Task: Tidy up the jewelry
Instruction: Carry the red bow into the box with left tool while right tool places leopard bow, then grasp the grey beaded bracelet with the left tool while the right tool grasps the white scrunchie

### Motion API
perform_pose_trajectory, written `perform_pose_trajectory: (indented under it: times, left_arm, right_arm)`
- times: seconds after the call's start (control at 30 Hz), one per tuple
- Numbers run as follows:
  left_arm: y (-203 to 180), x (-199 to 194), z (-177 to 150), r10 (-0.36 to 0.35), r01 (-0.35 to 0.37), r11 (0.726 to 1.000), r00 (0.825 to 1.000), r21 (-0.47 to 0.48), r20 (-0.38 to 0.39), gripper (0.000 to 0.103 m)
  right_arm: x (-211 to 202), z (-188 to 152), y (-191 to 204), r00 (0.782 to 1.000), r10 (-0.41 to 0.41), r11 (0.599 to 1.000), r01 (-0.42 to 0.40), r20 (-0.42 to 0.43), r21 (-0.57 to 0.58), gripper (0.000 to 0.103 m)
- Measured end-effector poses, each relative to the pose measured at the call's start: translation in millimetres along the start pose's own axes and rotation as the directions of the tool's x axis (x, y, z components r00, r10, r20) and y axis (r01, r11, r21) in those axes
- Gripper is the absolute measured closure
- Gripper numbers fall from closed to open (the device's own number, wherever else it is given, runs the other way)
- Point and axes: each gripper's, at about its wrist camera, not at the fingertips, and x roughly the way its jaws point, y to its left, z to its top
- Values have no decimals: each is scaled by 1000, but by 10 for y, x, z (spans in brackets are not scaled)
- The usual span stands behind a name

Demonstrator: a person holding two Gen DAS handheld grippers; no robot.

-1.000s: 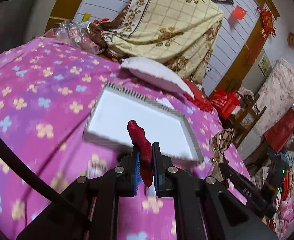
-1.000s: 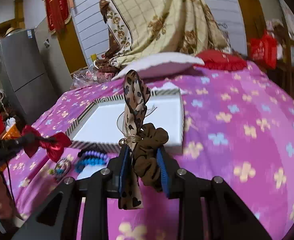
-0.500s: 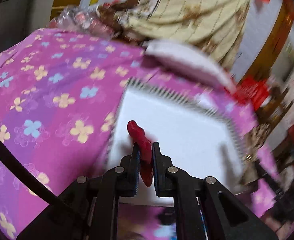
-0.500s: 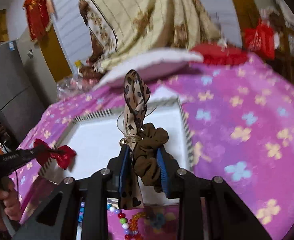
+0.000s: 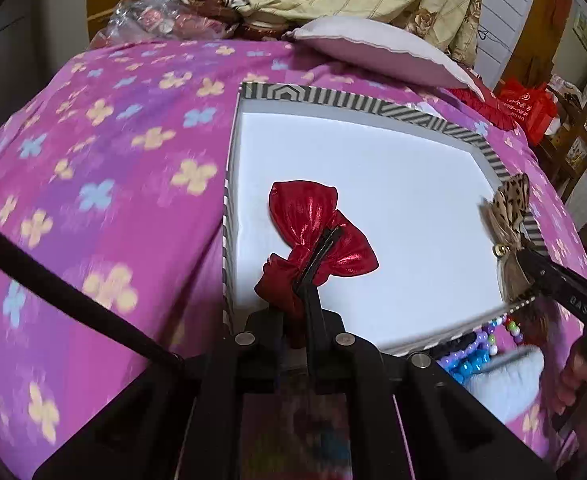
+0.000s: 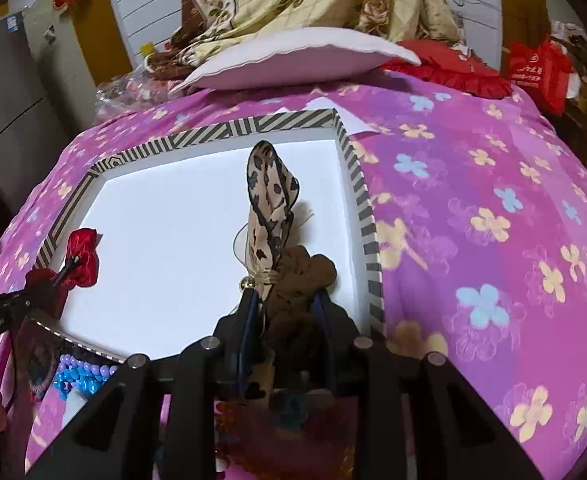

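Bed with pink flowered cover (image 6: 473, 208): bare cloth all round the tray, widest on its right side. White pillow (image 6: 293, 60) lies past the tray's far edge.

Shallow white tray with black-and-white striped rim (image 5: 365, 102): floor almost wholly bare, so plenty of free room inside; rim stands up on all sides.

Left claw (image 5: 307, 280) clamped shut on a shiny red fabric bow (image 5: 317, 236), hanging over the tray's near-left corner, just inside the rim.

Right claw (image 6: 285, 300) partly closed, gripping a brown scrunchie with a leopard-print ribbon (image 6: 271, 200), over the tray's near-right part, close to the right rim.

Coloured bead strands (image 6: 81, 372) lie just outside the tray's near edge.

Only the right view shows the grey fridge (image 6: 9, 92) left of the bed; only the left view shows the person's hand (image 5: 585, 380) on the right handle.
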Motion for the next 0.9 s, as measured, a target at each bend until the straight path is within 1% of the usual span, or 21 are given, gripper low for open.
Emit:
perform_pose_trajectory:
  times: [0.07, 0.1, 0.13, 0.2, 0.33, 0.37, 0.4, 0.43, 0.47, 0.5, 0.57, 0.67, 0.73, 0.83, 0.9]
  left_arm:
    - [6, -72, -51, 25, -25, 1000, 1000, 4, 14, 103]
    - [17, -86, -60, 19, -19, 1000, 999, 4, 34, 103]
    - [33, -72, -47, 4, -4, 1000, 999, 0, 38, 103]
    - [62, -59, -18, -22, 22, 1000, 998, -2, 60, 103]
    - [54, -80, 12, -39, 39, 999, 997, 5, 61, 103]
    - [41, -114, 3, -42, 41, 999, 997, 14, 67, 101]
    - [30, -150, -8, -49, 48, 999, 996, 23, 72, 95]
    - [24, -202, -24, -57, 55, 998, 995, 33, 79, 90]
    - [22, -252, -44, -63, 60, 997, 995, 38, 83, 83]
    - [41, -327, -68, -77, 74, 996, 993, 41, 86, 81]
    - [91, -459, -112, -91, 87, 995, 991, 45, 95, 81]
    - [209, -692, -235, -100, 96, 995, 986, 39, 133, 78]
    - [277, -783, -383, -111, 108, 994, 984, 28, 141, 76]
    - [317, -788, -662, -134, 130, 991, 984, 40, 119, 76]
    - [313, -719, -848, -131, 126, 990, 987, 59, 89, 76]
  right_arm:
    - [-28, -35, 12, 1000, 2, 1000, -2, -4, -9, 73]
    - [-39, -50, 25, 1000, 6, 1000, -6, 1, -21, 72]
    - [-50, -64, 49, 1000, 8, 999, -8, 9, -36, 68]
    - [-86, -81, 85, 1000, -12, 999, 13, 22, -51, 63]
    - [-307, -97, 71, 995, 1, 999, 3, 98, -44, 61]
    - [-377, -105, 63, 993, 5, 999, 0, 119, -41, 59]
    - [-477, -123, 56, 989, 12, 999, -6, 147, -38, 57]
    - [-554, -140, 56, 986, 14, 999, -8, 168, -37, 53]
    - [-634, -166, 55, 982, 16, 999, -9, 188, -37, 49]
    - [-751, -210, 70, 977, 16, 999, -7, 213, -43, 48]
    - [-933, -313, 97, 971, 18, 999, -5, 240, -52, 47]
    - [-1147, -512, 156, 969, 58, 997, -45, 241, -58, 44]
    - [-1243, -664, 218, 971, 71, 996, -57, 229, -69, 43]
    - [-1300, -856, 302, 976, 95, 993, -80, 196, -84, 43]
    - [-1256, -978, 354, 984, 100, 993, -88, 149, -84, 43]
